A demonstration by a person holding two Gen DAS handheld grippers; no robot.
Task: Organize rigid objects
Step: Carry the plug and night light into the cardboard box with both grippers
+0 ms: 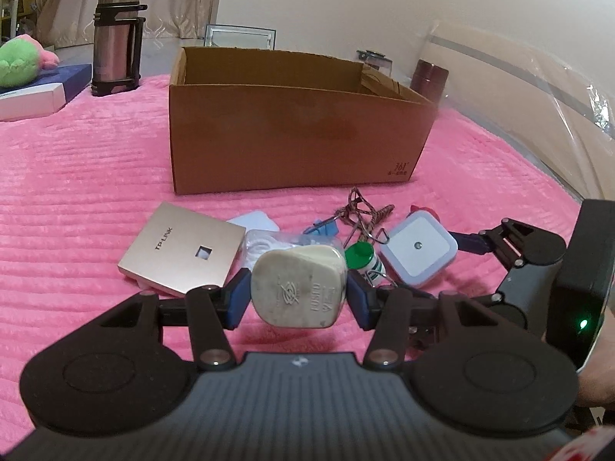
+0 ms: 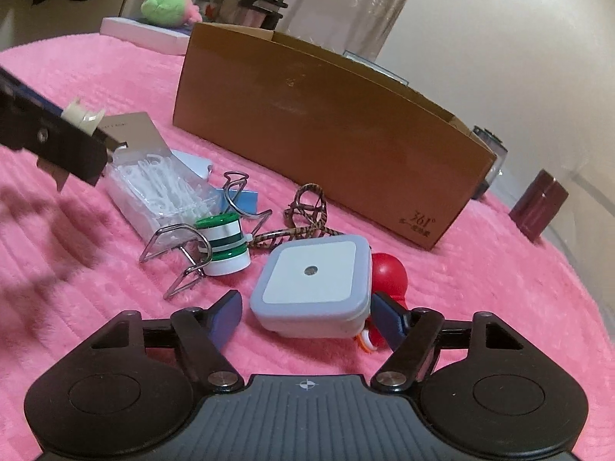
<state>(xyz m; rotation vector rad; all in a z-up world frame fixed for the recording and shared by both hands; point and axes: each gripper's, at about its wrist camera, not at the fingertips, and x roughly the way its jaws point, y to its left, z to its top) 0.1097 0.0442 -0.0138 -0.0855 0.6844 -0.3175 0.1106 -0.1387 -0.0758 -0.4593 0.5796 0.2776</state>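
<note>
cream plug (image 1: pixel 298 288) held aloft, white square night light (image 2: pixel 317 284) flat on blanket

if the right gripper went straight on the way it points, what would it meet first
Probably the square white night light: it already sits between the open fingers of the right gripper, so the palm would meet its near edge first. The brown cardboard box lies farther behind.

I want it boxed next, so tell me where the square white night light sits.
The night light lies on the pink blanket between the right gripper's open fingers, a red toy touching its right side.
</note>
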